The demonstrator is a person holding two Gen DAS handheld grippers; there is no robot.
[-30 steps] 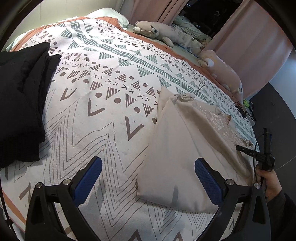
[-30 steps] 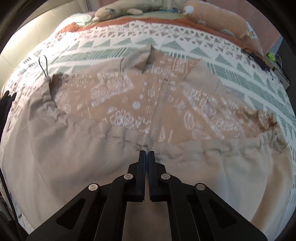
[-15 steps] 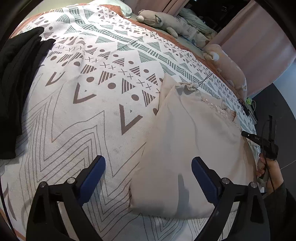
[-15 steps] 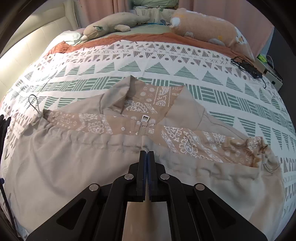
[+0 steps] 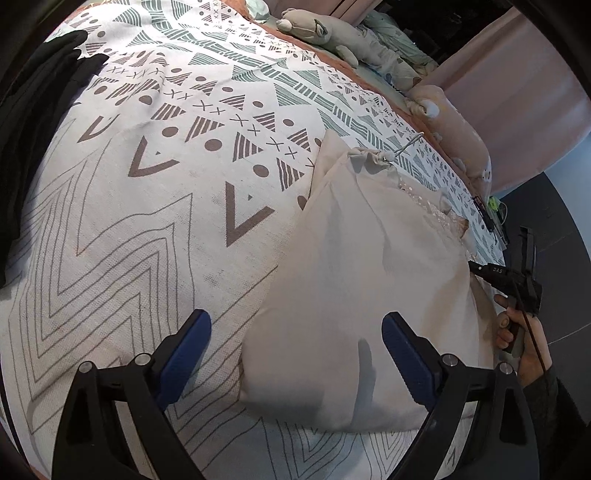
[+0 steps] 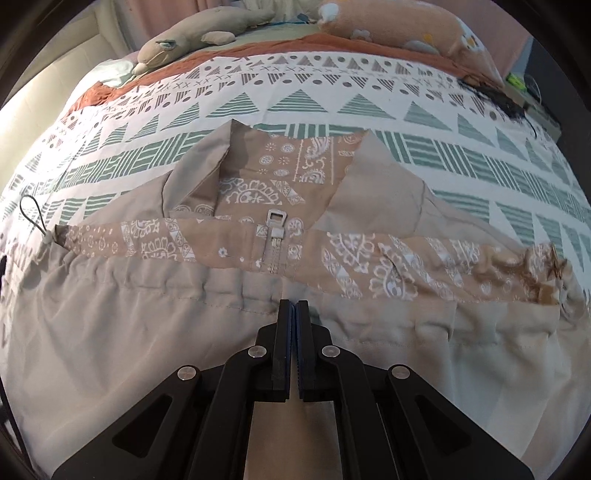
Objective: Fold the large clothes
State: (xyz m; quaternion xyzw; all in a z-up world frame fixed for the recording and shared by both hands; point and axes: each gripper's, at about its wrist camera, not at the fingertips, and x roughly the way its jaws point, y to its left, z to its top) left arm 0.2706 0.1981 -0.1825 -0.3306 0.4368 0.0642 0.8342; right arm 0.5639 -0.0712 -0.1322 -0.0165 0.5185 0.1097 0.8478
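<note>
A beige jacket (image 5: 369, 258) lies folded on the patterned bedspread (image 5: 147, 184). My left gripper (image 5: 295, 321) hovers open over its near left corner, blue pads apart, nothing between them. In the right wrist view my right gripper (image 6: 293, 306) is shut on the jacket's gathered hem (image 6: 147, 280), which lies doubled over the body. Beyond the hem shows a strip of paisley lining (image 6: 369, 254), the zipper pull (image 6: 277, 218) and the open collar (image 6: 199, 173). A hand (image 5: 517, 332) holds that gripper at the jacket's far edge.
A drawstring loop (image 6: 35, 214) sticks out at the hem's left end. Black clothing (image 5: 33, 129) is piled on the bed's left side. Plush toys (image 6: 192, 37) and a pink cushion (image 6: 399, 22) line the far edge, with a cable (image 6: 491, 96) nearby.
My right gripper carried the hem toward the collar, so less paisley lining shows. My left gripper sank closer to the jacket's corner and its jaws narrowed slightly.
</note>
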